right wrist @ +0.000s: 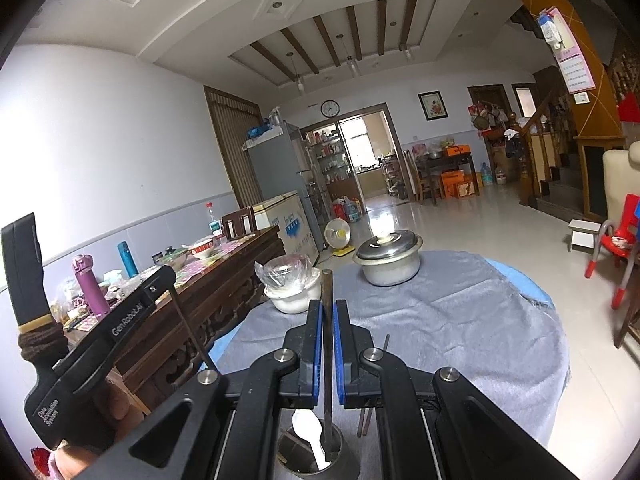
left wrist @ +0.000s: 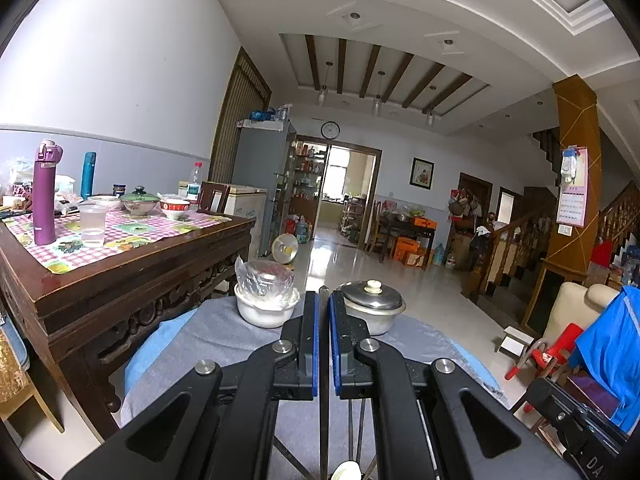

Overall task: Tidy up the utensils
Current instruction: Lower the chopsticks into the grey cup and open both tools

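My left gripper [left wrist: 324,300] is shut on a thin dark chopstick [left wrist: 324,360] held upright over the round table. My right gripper [right wrist: 328,308] is shut on another dark chopstick [right wrist: 328,344], whose lower end stands in a metal utensil cup [right wrist: 344,454] holding a white spoon [right wrist: 310,436]. The spoon's tip shows at the bottom of the left wrist view [left wrist: 346,472]. More chopsticks [right wrist: 366,420] lie on the grey cloth beside the cup. The left gripper's body [right wrist: 100,340] shows at the left of the right wrist view.
A lidded metal pot [right wrist: 388,256] and a white bowl with a plastic-wrapped dish [right wrist: 292,288] stand at the far side of the round table [right wrist: 480,312]. A cluttered wooden table [left wrist: 132,264] is to the left. A red chair [right wrist: 620,248] is to the right.
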Tool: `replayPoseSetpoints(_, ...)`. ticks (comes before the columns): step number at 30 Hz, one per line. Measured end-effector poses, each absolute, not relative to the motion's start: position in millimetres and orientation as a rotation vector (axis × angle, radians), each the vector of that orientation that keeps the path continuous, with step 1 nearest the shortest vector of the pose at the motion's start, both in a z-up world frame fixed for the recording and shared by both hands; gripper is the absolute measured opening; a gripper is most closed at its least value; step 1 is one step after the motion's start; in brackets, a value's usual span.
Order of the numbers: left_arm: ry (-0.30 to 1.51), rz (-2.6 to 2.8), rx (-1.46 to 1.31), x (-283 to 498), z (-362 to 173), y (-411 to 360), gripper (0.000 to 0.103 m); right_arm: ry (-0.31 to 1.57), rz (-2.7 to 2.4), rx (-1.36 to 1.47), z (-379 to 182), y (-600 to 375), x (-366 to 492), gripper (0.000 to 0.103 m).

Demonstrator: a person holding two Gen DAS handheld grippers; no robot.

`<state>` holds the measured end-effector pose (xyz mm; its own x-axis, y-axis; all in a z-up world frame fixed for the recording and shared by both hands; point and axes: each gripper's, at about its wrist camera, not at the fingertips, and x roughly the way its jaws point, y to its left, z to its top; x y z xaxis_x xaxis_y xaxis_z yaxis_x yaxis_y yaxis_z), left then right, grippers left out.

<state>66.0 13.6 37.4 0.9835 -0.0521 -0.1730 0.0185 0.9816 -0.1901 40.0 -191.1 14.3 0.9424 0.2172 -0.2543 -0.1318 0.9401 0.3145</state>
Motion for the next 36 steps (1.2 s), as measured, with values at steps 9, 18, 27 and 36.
replayPoseSetpoints(9, 0.195, -0.034, -0.19, 70, 33, 14, 0.005, 0.305, 0.183, 0.3, 11, -191, 41, 0.006)
replayPoseSetpoints(18, 0.214, -0.039, -0.195, 74, 24, 17, 0.005, 0.322, 0.189, 0.296, 8, -187, 44, 0.006)
replayPoseSetpoints(27, 0.235, -0.044, -0.232, 78, 16, 26, 0.005, 0.33, 0.193, 0.302, 5, -185, 45, 0.006)
replayPoseSetpoints(36, 0.259, -0.058, -0.256, 81, 9, 27, 0.005, 0.355, 0.195, 0.32, -3, -191, 45, 0.006)
